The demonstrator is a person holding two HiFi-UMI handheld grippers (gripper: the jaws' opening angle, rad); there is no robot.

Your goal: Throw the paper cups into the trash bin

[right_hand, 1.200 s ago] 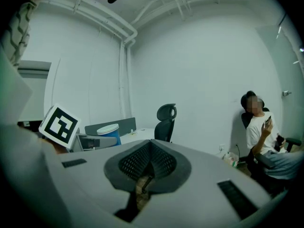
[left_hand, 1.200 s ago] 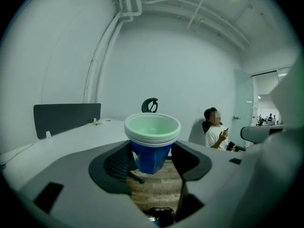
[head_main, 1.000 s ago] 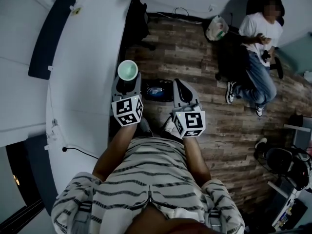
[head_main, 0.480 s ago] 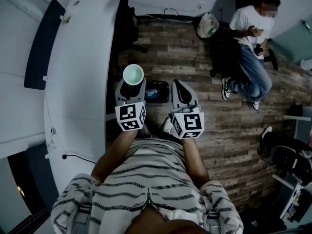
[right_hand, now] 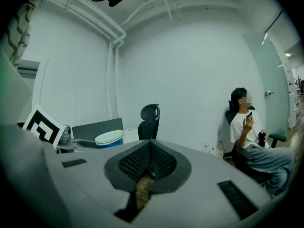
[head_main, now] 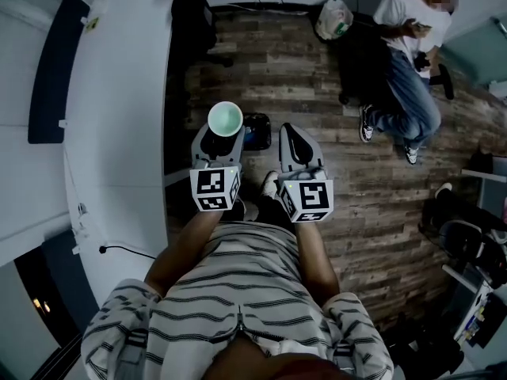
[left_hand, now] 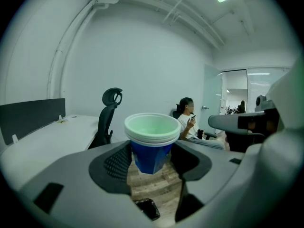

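Observation:
A stack of paper cups (head_main: 225, 119), blue outside and pale inside, stands upright between the jaws of my left gripper (head_main: 221, 138), which is shut on its blue wall (left_hand: 151, 152). The cups hang over the wooden floor, just left of a small dark trash bin (head_main: 255, 131). In the left gripper view, the bin (left_hand: 147, 208) shows low between the jaws of the left gripper (left_hand: 151, 164). My right gripper (head_main: 293, 142) is beside it on the right, shut with nothing in it (right_hand: 149, 164). From the right gripper view the cups' rim (right_hand: 109, 137) shows at the left.
A long white table (head_main: 119, 133) runs along the left, with a cable (head_main: 119, 252) on it. A black office chair (head_main: 190, 14) stands at its far end. A seated person (head_main: 404, 46) and a plastic bag (head_main: 333, 18) are at the back right.
My left gripper has carried the cups away from the table edge and out over the floor, close beside the bin. The right gripper has shifted slightly along with it.

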